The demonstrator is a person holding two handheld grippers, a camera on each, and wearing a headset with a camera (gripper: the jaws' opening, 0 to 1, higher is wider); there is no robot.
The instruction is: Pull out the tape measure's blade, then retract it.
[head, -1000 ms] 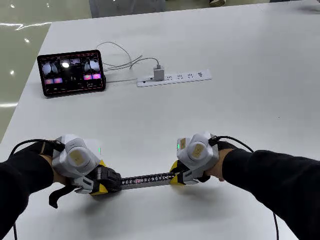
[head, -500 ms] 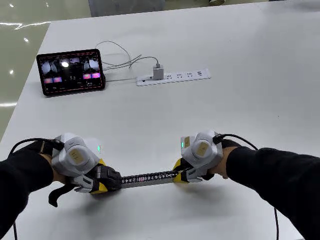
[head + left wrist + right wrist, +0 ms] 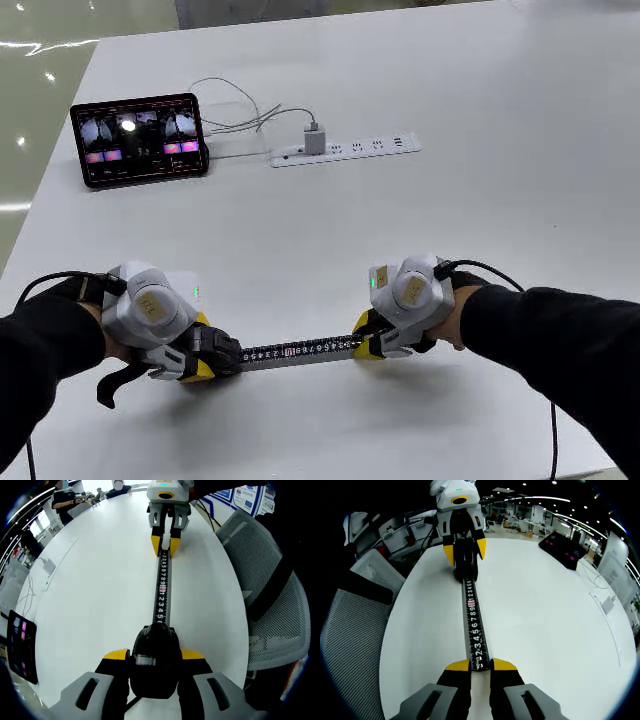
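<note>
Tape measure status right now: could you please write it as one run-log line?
left tongs: shut on case | right tongs: shut on blade tip | blade: partly out, stretched between tongs

Bright overhead light; floor glare; fisheye edges warped

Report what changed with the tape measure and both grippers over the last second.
The right gripper, shut on the blade tip, moved slightly right, away from the left gripper, drawing more blade out. The left gripper kept holding the tape measure case in place. The tablet and power strip stayed put.
</note>
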